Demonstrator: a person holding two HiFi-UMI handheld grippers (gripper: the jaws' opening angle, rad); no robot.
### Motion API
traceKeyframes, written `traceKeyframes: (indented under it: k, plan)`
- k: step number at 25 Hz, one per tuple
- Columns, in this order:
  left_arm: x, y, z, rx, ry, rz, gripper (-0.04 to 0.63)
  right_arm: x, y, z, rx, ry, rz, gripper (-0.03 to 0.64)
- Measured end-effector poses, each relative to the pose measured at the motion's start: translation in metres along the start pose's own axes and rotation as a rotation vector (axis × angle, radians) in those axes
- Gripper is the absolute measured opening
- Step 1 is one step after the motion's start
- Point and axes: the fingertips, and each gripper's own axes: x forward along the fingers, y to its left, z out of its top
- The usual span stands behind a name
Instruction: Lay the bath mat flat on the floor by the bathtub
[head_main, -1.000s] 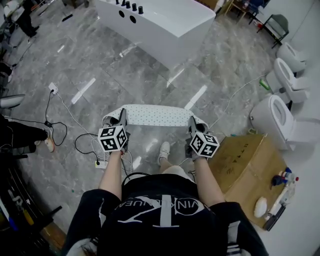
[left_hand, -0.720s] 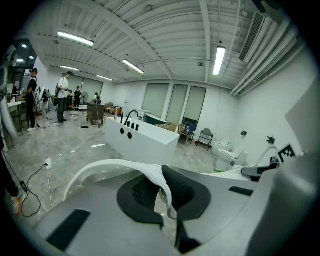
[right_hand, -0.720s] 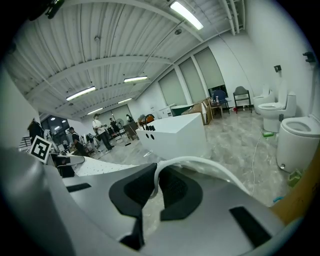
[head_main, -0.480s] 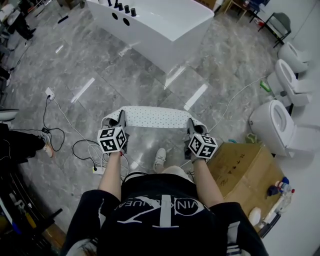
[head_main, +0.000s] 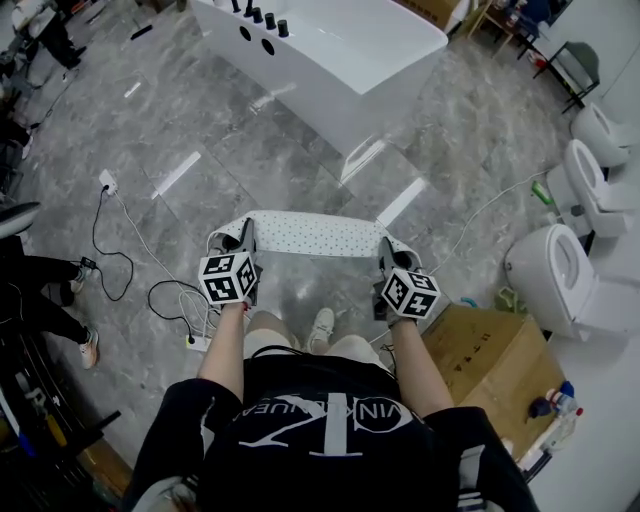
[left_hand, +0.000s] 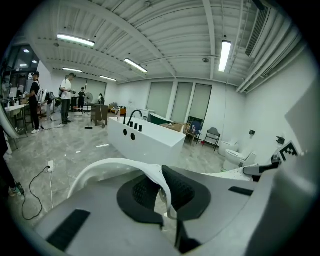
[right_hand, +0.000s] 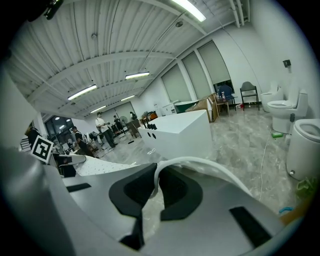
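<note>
We hold the thin, white, dotted bath mat (head_main: 310, 232) with its long axis running left to right above the glossy grey floor (head_main: 200, 140), well apart from the boxy white bathtub (head_main: 345, 55) on the far side. Our left gripper (head_main: 244, 236) pinches its left end, and our right gripper (head_main: 386, 252) its right.

White bath mat (head_main: 315, 232), speckled with small dark dots, against a grey floor (head_main: 190, 125) veined like marble. At 12 o'clock, a white bathtub (head_main: 345, 60) with black knobs (head_main: 266, 14). Black-and-white square markers pattern the left gripper (head_main: 244, 235) and right gripper (head_main: 386, 248); brown cardboard box (head_main: 490, 360) at 4 o'clock, white toilets (head_main: 560, 268) at 3 o'clock.
</note>
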Motion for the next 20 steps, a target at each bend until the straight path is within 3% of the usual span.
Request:
traceKeyframes:
  k: [10,20]
  plan:
    - [0.023,0.096,0.037,-0.024,-0.022,0.044,0.021,0.088,0.072,0.025,-0.04,0.006,0.036,0.034]
    - [0.052,0.236,0.106,-0.04,-0.06,0.108,0.022,0.209,0.181,0.052,-0.025,0.031,0.081,0.034]
